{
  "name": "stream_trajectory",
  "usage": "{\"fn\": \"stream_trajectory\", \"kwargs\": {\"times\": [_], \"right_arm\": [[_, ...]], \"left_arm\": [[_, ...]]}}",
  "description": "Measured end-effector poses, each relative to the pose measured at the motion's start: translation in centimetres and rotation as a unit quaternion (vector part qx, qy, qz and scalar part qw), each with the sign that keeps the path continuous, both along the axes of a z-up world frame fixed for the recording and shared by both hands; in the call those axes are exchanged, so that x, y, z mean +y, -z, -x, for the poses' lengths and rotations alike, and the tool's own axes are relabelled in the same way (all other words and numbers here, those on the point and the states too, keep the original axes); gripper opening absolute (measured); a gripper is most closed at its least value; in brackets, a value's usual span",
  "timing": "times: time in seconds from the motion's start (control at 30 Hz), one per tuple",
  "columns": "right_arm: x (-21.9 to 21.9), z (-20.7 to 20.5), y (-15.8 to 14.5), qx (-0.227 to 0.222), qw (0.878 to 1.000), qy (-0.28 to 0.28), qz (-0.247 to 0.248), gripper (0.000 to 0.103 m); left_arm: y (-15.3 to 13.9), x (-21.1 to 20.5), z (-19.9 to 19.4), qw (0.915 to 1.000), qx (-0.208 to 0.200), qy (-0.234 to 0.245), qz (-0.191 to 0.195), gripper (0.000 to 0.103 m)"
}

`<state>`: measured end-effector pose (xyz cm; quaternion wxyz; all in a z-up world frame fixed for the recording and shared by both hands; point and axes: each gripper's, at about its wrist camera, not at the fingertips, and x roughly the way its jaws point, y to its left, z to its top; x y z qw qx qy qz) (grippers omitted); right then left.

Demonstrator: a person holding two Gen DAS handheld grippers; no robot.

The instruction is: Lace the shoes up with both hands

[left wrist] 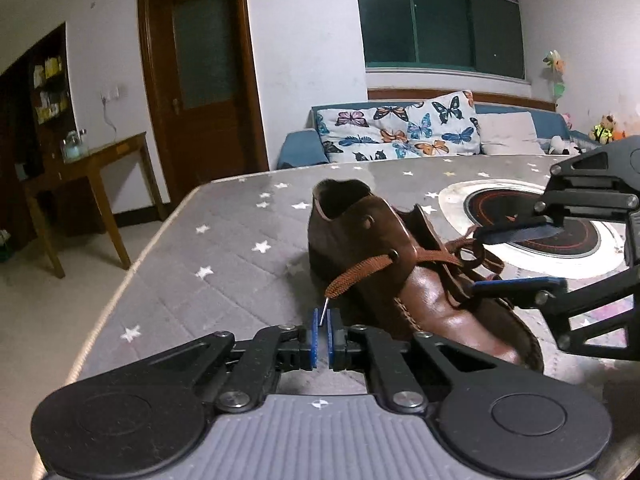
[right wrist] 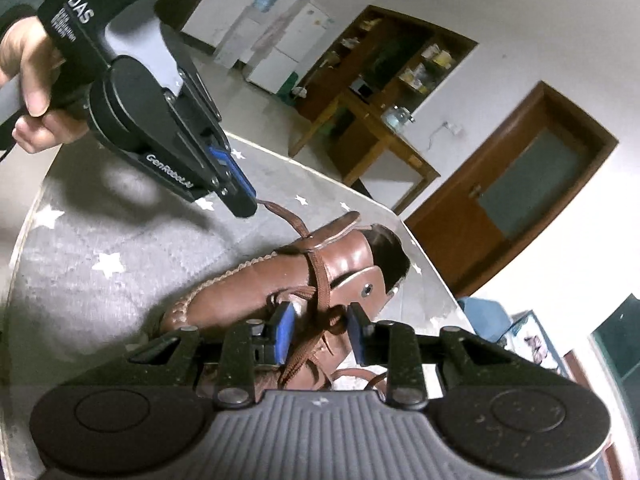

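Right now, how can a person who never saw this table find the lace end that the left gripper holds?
Find the brown leather shoe on the grey star-patterned table cover. One brown lace leaves an eyelet in its side. Its tip sits between the left gripper pads; the other laces stay tangled over the tongue.

White walls (left wrist: 304, 40) enclose the room. A brown door (left wrist: 200, 68) is set far left, with a wooden side table (left wrist: 100, 160) and shelves (left wrist: 48, 84) to its left. A dark window (left wrist: 440, 28) is seen far right above a blue sofa (left wrist: 296, 148) with a butterfly cushion (left wrist: 400, 128). The floor (left wrist: 48, 320) is pale.
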<state>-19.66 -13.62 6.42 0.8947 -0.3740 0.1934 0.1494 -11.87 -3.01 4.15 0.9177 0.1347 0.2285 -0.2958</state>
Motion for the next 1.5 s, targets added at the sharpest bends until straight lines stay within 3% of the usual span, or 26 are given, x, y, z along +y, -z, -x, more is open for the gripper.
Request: {"fn": "stream_trajectory", "kwargs": {"times": [0.1, 0.43, 0.57, 0.73, 0.9, 1.17, 1.5], "right_arm": [[-1.3, 0.0, -0.5, 0.007, 1.000, 0.009, -0.021, 0.029], [-3.9, 4.5, 0.3, 0.022, 0.997, 0.036, -0.072, 0.031], [-4.6, 5.0, 0.1, 0.024, 0.995, 0.049, -0.088, 0.032], [-5.8, 5.0, 0.4, 0.040, 0.987, 0.079, -0.133, 0.033], [-7.0, 4.7, 0.7, 0.092, 0.973, 0.107, -0.185, 0.033], [-9.3, 4.9, 0.5, 0.144, 0.947, 0.142, -0.248, 0.034], [-9.5, 5.6, 0.9, 0.175, 0.941, 0.147, -0.248, 0.036]], "left_arm": [[-0.1, -0.4, 0.1, 0.9998, -0.010, 0.013, -0.012, 0.025], [1.0, -3.1, -0.4, 0.9922, -0.061, 0.065, -0.088, 0.025], [1.4, -3.3, -0.1, 0.9894, -0.072, 0.077, -0.100, 0.009], [1.7, -2.7, 0.2, 0.9940, -0.069, 0.028, -0.080, 0.004], [1.2, -2.3, 0.0, 0.9975, -0.049, -0.012, -0.049, 0.003], [-0.4, -1.2, -0.2, 0.9962, -0.043, -0.076, -0.003, 0.002], [-2.6, 1.4, 0.7, 0.9895, -0.072, -0.124, 0.022, 0.002]]}}
